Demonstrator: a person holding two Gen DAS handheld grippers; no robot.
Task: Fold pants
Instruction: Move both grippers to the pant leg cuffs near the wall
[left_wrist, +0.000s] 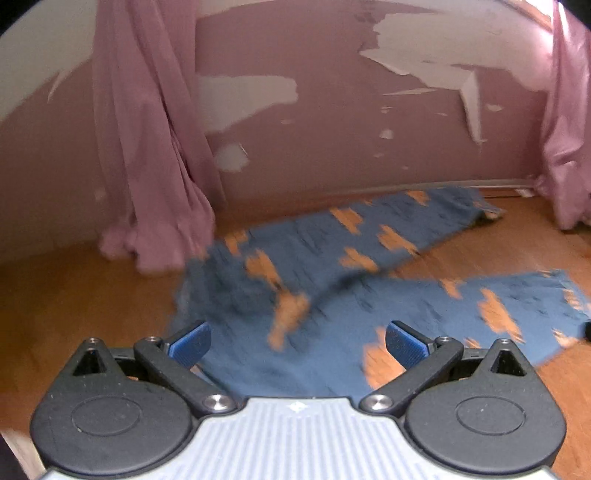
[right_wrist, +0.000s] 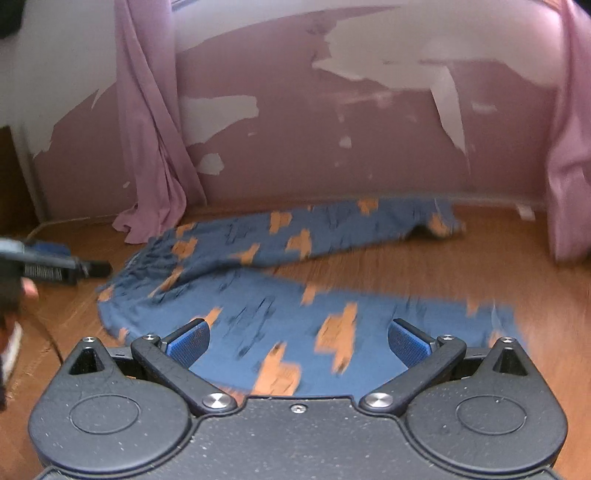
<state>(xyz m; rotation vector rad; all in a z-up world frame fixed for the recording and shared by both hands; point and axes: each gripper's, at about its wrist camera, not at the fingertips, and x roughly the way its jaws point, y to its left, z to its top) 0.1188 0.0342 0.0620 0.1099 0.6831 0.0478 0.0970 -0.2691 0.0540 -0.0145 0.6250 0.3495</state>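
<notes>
From the left wrist view, the pants (left_wrist: 332, 280) lie flat on the wood floor (left_wrist: 74, 295). They are blue with orange shapes. The two legs are spread apart like a V, with bare floor between them. I think they are laid out this way so the legs are easy to see and fold together. The waist end is bunched up on the left, close to the pink curtain (left_wrist: 147, 147). The left gripper (left_wrist: 297, 343) is open wide and holds nothing. It hangs just above the near part of the pants, by the waist. One blue pad (left_wrist: 190, 341) is over the edge of the cloth. The picture is blurry, so I cannot tell if it touches the cloth.

From the right wrist view, the pants (right_wrist: 258, 306) are on the floor (right_wrist: 480, 266) too, in front of the peeling wall (right_wrist: 332, 147). The far leg runs along the wall. The near leg runs right under the right gripper (right_wrist: 298, 341). This gripper is open wide too, with nothing in it. It sits over the middle of the near leg, maybe ready to pick that leg up. The left gripper (right_wrist: 55, 266) shows at the far left, just beside the waist. Part of a hand (right_wrist: 29, 290) is behind it.
</notes>
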